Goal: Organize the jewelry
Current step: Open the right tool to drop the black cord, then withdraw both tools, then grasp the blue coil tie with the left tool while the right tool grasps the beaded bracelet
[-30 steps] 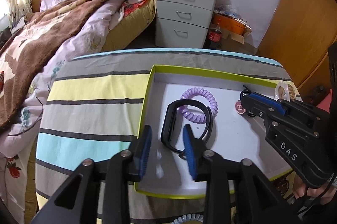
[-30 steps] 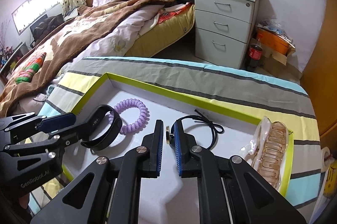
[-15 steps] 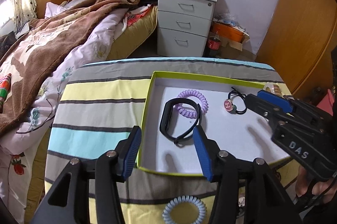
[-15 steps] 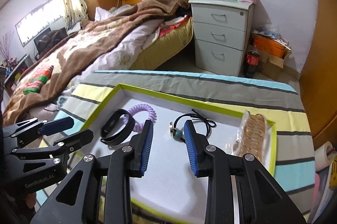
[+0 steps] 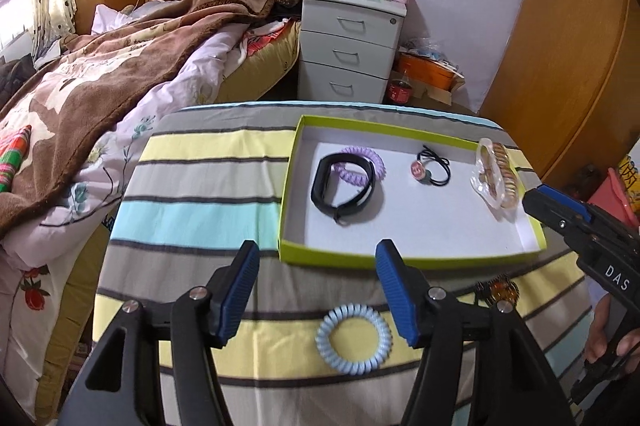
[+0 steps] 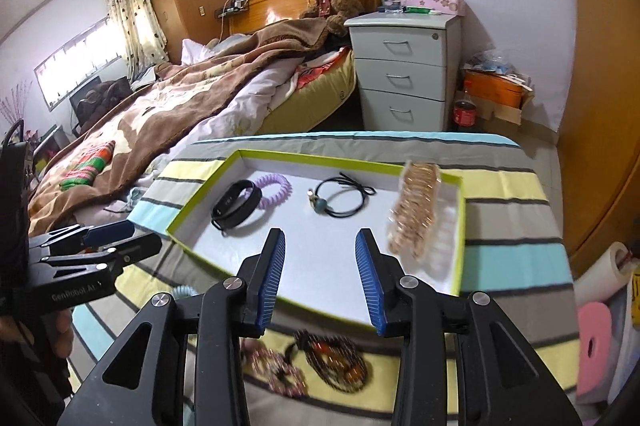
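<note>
Left wrist: black band (image 5: 344, 187) lying flat, crosswise

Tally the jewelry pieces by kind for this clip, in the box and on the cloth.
Spiral hair ties: 2 (purple, light blue)
Black wristband: 1
Black elastic with charm: 1
Gold hair claw: 1
Beaded bracelets: 2 (dark, pink)
Total: 7
</note>
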A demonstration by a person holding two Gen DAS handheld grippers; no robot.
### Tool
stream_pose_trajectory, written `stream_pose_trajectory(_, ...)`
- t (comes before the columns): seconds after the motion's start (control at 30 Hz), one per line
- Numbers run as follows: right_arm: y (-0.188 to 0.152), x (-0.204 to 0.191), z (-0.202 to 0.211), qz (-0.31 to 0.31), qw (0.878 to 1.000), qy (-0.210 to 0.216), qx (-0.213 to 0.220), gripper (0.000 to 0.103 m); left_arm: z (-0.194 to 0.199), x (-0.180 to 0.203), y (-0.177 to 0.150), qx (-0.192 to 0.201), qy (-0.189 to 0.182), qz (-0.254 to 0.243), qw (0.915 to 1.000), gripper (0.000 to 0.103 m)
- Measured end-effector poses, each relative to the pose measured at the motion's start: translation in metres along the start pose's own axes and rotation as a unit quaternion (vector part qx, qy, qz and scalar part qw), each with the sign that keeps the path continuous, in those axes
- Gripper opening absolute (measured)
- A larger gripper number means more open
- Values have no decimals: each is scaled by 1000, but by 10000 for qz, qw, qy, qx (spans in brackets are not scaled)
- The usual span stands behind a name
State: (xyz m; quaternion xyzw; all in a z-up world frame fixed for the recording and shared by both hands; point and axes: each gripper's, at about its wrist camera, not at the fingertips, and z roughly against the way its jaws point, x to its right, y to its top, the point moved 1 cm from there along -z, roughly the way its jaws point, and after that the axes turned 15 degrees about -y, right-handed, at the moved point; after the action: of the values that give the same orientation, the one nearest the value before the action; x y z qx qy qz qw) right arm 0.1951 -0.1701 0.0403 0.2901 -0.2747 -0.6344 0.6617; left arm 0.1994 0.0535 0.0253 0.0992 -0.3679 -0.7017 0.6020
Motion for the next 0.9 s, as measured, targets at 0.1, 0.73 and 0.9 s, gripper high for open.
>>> stream_pose_trajectory(0.1,-14,12,12,-109,9999,-2,20,38,4,0,-10,1,-140,46,9999,70)
stream_pose_trajectory(0.73,-67,19,-19,141,9973,-102,-710,38,-15,-26,-56,-509,63,456,9976,72)
stream_pose_trajectory(0.9,-67,10,-29,349,9962,-210,-771,38,-22,-24,-57,-595,163,371,9974,72)
